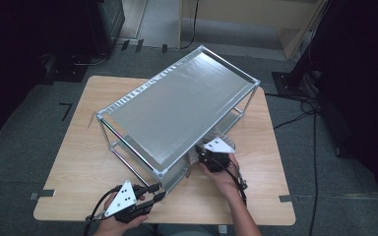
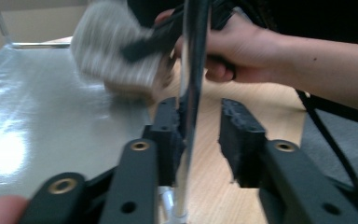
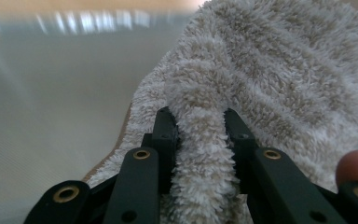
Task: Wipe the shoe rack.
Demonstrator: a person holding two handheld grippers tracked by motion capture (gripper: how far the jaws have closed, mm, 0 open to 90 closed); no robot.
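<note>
The two-tier metal rack point(image 1: 177, 110) stands on the table point(image 1: 78, 162), its corner post point(image 2: 191, 93) between the left gripper point(image 2: 200, 135)'s jaws, touching one pad only, so not clamped. Just ahead of the right gripper point(image 3: 200, 140), pinched between its jaws, the fluffy beige ribbed cloth point(image 3: 270, 84) rests against the lower shelf point(image 3: 51, 116). Wiping looks barely begun; most of the shelf seems left.

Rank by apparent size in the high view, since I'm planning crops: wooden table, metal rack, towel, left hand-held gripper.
1. wooden table
2. metal rack
3. left hand-held gripper
4. towel, mostly hidden under the rack, so unsure
</note>
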